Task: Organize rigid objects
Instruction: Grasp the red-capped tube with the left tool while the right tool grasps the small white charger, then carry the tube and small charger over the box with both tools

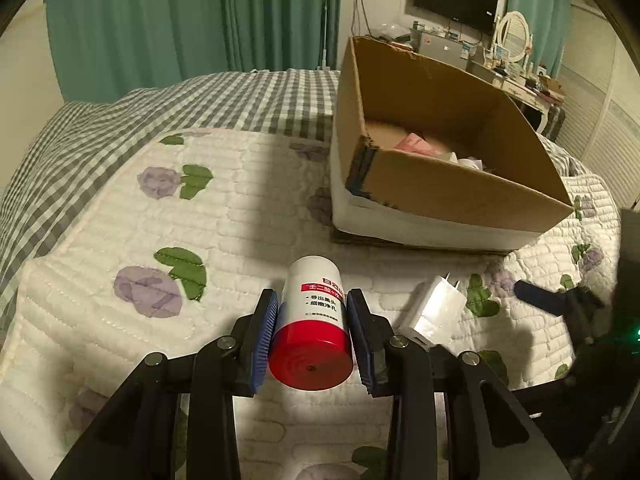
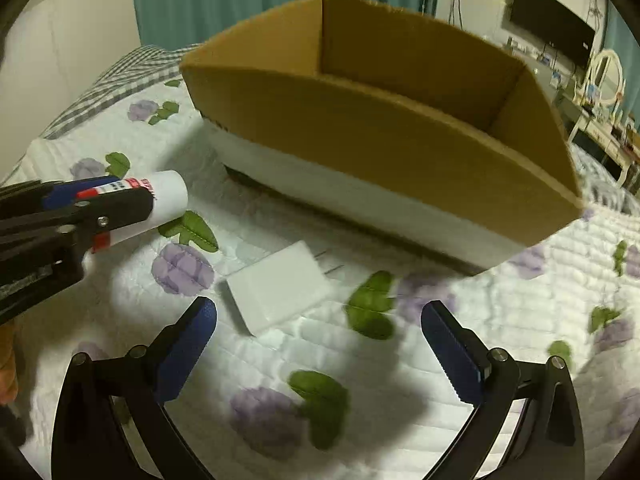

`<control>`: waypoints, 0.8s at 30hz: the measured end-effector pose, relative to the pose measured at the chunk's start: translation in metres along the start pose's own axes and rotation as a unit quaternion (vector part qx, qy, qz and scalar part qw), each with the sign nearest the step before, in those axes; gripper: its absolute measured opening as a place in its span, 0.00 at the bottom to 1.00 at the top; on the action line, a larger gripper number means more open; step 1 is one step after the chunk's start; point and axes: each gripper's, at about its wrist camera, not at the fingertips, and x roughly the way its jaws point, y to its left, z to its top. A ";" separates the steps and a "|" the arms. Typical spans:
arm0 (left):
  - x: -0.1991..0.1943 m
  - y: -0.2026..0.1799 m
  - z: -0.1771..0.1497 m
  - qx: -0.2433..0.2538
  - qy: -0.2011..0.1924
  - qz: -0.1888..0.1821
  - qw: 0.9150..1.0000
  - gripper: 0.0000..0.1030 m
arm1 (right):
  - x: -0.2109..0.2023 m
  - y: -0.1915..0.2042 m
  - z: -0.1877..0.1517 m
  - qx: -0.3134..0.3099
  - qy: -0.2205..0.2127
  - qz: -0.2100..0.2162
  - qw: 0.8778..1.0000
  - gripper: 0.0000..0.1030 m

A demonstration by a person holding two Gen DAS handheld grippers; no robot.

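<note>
White bottle with red cap end toward me, lying clamped between my left claw's pads, white plug charger flat on the quilt, prongs toward the open cardboard box beyond, pink item inside.

The left gripper has its blue pads pressed against both sides of the red-capped white bottle, holding it lying flat and low over the quilt, while the right gripper hovers beside it with its jaws spread wide, gripping nothing.

Bottle left of charger; box behind, contents unclear.
</note>
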 end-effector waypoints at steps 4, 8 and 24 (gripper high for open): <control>0.000 0.003 0.000 -0.006 -0.002 0.000 1.000 0.35 | 0.019 0.008 0.000 0.000 0.014 0.001 1.000 0.95; 0.001 0.002 -0.001 -0.005 0.001 -0.001 1.000 0.35 | 0.024 0.010 0.003 0.001 0.010 0.003 1.000 0.91; 0.001 -0.003 -0.002 -0.001 0.004 -0.010 1.000 0.35 | 0.009 0.000 0.005 0.005 -0.012 -0.004 1.000 0.62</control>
